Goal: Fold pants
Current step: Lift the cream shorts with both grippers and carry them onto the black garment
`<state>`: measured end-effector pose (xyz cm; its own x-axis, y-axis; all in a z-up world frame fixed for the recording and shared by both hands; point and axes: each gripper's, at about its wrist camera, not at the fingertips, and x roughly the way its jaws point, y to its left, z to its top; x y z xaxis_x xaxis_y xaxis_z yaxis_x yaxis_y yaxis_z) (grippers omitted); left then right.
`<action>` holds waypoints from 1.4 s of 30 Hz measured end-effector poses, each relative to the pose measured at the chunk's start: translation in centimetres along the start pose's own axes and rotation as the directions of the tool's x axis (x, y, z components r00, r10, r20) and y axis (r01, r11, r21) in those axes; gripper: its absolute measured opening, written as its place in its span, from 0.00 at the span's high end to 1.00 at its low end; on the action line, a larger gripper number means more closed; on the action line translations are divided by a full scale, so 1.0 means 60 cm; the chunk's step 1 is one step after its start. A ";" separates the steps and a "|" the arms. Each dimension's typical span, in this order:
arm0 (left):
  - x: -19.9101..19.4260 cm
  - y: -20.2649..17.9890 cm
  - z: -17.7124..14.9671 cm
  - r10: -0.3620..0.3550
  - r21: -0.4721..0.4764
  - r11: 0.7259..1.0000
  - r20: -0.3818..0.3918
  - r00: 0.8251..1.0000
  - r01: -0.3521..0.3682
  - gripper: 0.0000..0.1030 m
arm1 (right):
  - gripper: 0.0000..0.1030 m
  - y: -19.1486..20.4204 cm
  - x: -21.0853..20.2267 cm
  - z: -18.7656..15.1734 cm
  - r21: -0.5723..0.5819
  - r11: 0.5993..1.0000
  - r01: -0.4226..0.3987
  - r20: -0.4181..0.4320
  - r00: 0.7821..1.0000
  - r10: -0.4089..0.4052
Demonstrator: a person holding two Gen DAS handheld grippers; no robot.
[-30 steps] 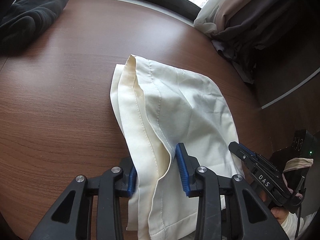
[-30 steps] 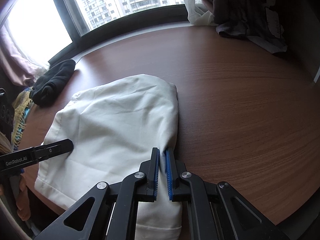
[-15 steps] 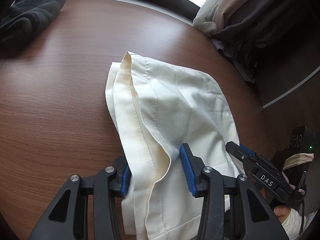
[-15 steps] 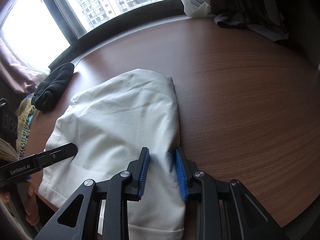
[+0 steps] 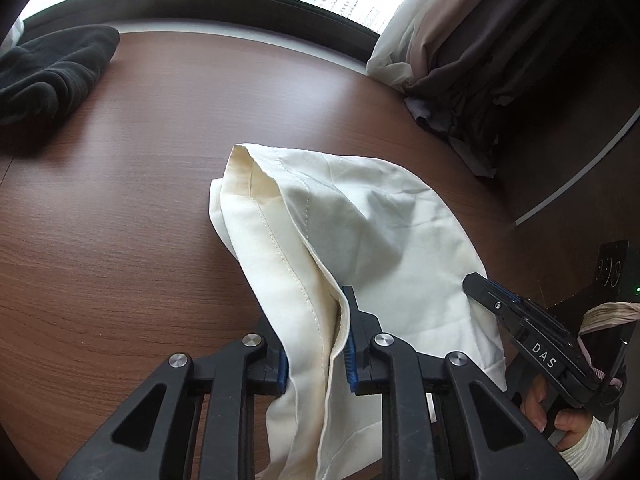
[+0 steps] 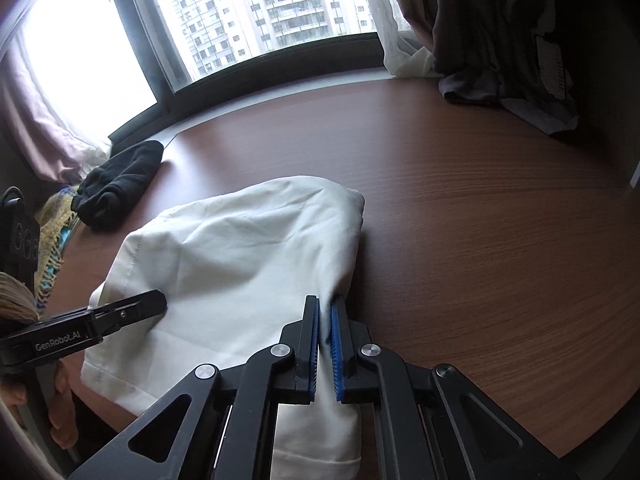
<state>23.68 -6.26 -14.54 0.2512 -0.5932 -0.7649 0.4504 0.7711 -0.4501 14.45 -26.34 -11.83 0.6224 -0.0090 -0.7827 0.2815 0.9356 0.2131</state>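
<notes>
A: Where are the pants [image 5: 360, 248]?
B: Folded on the tabletop [image 5: 120, 200], near edge hanging off.
A: The left claw [image 5: 316, 344]?
B: Clamped on the stitched hem; half a second ago it was wider.
A: The right claw [image 6: 325, 344]?
B: Pinching the folded edge, nearly closed. It stood apart before.
</notes>
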 end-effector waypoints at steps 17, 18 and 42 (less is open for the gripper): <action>-0.071 0.023 0.018 0.023 -0.040 0.999 0.223 0.975 -0.014 0.80 | 0.93 0.105 -0.064 0.085 -0.154 0.985 -0.080 0.176 0.979 0.107; -0.082 0.035 0.022 0.028 -0.042 0.999 0.236 0.971 -0.019 0.80 | 0.93 0.120 -0.063 0.090 -0.166 0.982 -0.086 0.183 0.976 0.116; -0.276 0.459 0.208 0.124 -0.027 0.992 0.317 0.940 -0.122 0.80 | 0.93 0.595 0.085 0.205 -0.285 0.943 -0.173 0.226 0.944 0.242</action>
<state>42.60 21.88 -8.52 0.5642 -0.5351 -0.6288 0.3927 0.8438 -0.3658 36.68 2.66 -1.03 0.8204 0.1378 -0.5549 -0.0506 0.9842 0.1696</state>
